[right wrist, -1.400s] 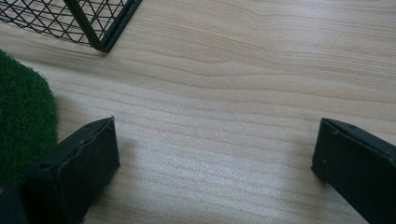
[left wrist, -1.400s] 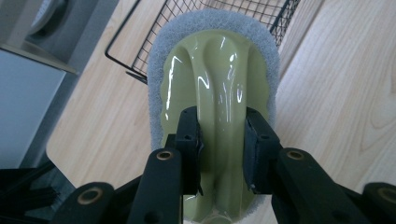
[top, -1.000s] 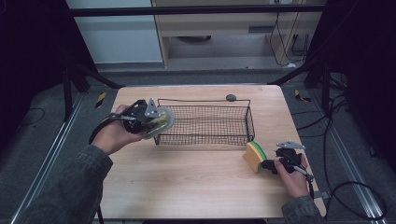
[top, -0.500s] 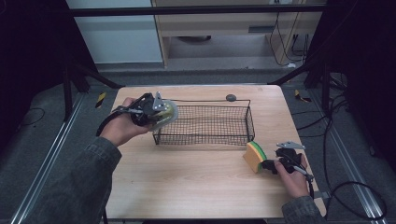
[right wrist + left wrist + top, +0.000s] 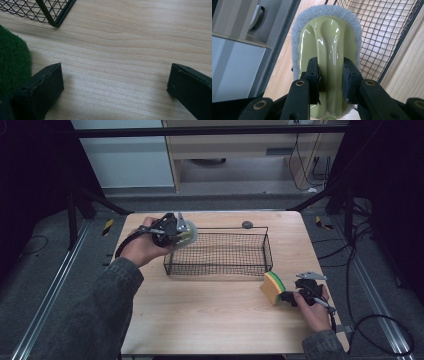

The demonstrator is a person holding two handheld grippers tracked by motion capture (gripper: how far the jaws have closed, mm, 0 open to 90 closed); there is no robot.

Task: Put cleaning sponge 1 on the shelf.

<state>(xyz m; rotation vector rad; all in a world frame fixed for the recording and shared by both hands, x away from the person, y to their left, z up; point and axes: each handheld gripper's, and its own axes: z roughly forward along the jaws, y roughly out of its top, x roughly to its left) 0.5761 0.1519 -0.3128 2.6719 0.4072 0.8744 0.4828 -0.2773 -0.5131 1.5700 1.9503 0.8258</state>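
Left fingers point(image 5: 313, 72): pinching the ridge handle of the pale green scrubber point(image 5: 329, 45).
Scrubber: hanging over the wire basket's point(image 5: 220, 255) left end, long axis pointing away from the fingers.
Right gripper point(image 5: 115, 87): fingers spread wide, resting on the table point(image 5: 210, 315) beside the sponge point(image 5: 273, 287), just off the basket's near right corner.
Nearer hand: the left.

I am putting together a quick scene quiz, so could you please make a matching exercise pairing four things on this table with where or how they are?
Things:
1. scrubber
2. sponge
3. basket
4. right gripper

States:
A. open, over bare wood
B. clamped in the left gripper by its handle ridge
C. wire, in the middle of the table
D. on the table beside the basket's near right corner

Pairs: 1-B, 2-D, 3-C, 4-A
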